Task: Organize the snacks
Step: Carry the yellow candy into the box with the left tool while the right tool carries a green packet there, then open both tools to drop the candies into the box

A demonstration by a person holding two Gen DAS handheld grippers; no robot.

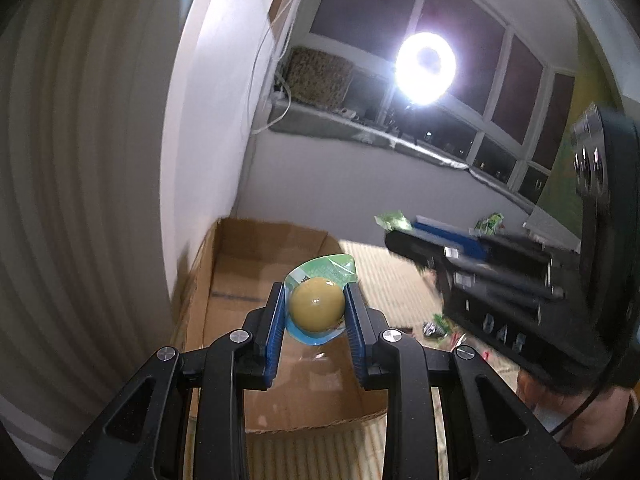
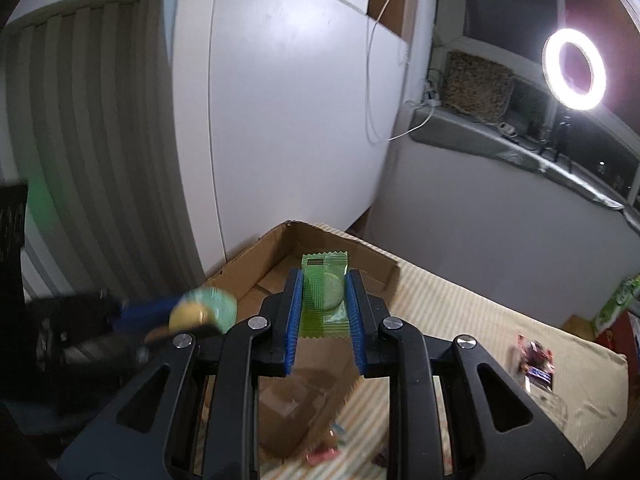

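My left gripper (image 1: 316, 306) is shut on a jelly cup (image 1: 317, 307), a yellow dome with a green-blue foil lid, held above the open cardboard box (image 1: 256, 264). The same cup (image 2: 202, 312) shows blurred at the left of the right wrist view. My right gripper (image 2: 323, 300) is shut on a green wrapped snack (image 2: 325, 294), a round biscuit in a clear green packet, over the box (image 2: 352, 252). In the left wrist view the right gripper (image 1: 394, 226) comes in from the right with the green packet (image 1: 394, 220) at its tip.
The box sits on a striped beige cloth (image 2: 460, 308) against a white wall. Loose snack packets (image 2: 534, 360) lie on the cloth to the right, more (image 1: 436, 326) beside the box. A green packet (image 1: 490, 224) lies farther back. A ring light (image 2: 574, 68) glares by the window.
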